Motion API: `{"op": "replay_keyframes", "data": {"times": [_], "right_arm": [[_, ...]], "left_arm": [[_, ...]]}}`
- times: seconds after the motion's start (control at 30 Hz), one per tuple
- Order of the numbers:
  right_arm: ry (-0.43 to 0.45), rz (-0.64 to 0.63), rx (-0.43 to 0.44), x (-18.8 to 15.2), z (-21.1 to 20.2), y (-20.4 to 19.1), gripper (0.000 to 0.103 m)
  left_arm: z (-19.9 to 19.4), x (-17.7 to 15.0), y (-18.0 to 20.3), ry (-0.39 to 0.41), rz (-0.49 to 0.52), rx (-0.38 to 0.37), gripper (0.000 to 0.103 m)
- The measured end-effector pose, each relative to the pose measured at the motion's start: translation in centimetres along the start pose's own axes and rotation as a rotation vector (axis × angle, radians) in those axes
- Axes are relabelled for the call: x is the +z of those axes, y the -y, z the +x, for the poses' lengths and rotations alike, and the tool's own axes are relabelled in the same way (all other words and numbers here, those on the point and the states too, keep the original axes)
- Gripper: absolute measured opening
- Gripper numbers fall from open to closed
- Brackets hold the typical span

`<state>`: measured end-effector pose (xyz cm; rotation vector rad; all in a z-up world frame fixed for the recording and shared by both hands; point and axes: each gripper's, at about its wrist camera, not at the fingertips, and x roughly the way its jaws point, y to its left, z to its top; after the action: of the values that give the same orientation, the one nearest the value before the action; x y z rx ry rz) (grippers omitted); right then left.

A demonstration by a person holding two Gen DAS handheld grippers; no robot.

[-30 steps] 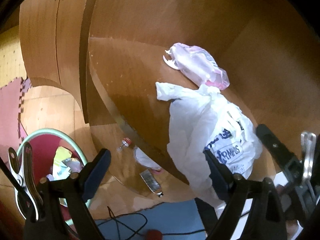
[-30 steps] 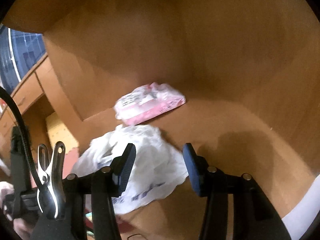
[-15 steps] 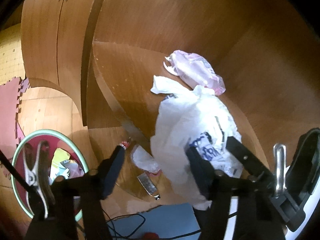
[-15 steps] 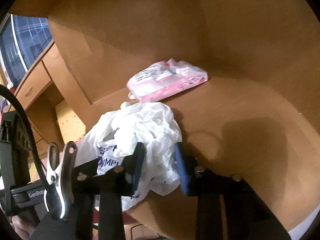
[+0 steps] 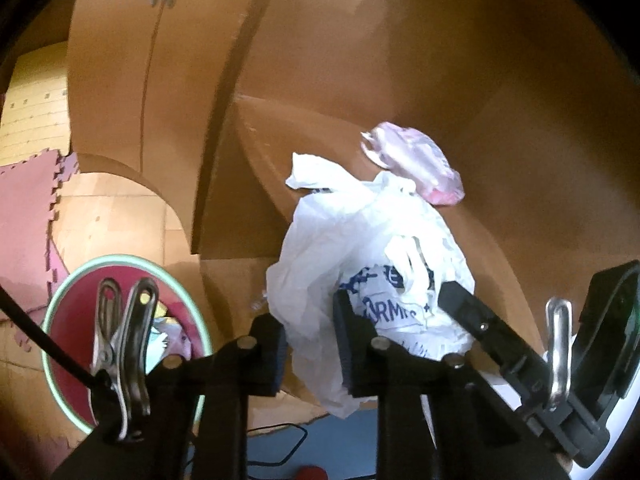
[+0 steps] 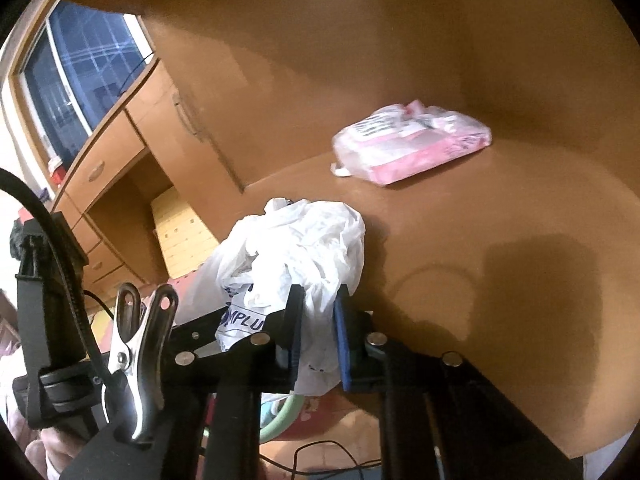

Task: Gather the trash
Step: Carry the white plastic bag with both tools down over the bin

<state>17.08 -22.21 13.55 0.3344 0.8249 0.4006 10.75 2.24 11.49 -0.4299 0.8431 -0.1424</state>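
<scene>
Wooden desk (image 6: 500, 240), white plastic bag (image 6: 304, 248) crumpled at its near edge, pink packet (image 6: 416, 144) farther back. Green-rimmed bin (image 5: 60, 308) on floor below. Left gripper (image 5: 310, 344) and right gripper (image 6: 318, 336) both closing, each pinching bag folds. Lift together, keep film bunched (thin, slips easily), carry over the bin before letting go.

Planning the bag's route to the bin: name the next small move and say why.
Probably lift the white plastic bag off the desk edge. Both the left claw and right claw pinch it, the right still closing; the bin stands on the floor below.
</scene>
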Motion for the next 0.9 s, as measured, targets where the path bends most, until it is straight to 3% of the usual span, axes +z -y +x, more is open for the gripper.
{"op": "replay_keyframes", "data": {"times": [0.37,0.9], "right_arm": [[-0.031,-0.088,0.056,-0.5,2.6,-4.9,0.014],[-0.135,-0.209,0.081,-2.7,9.0,-11.8,0.014]], "left_arm": [[-2.5,0.2,-4.6,0.026,-0.06,0.078,0.021],[-3.5,-1.7,-12.2,-0.017,-0.169,0.188,0.021]]}}
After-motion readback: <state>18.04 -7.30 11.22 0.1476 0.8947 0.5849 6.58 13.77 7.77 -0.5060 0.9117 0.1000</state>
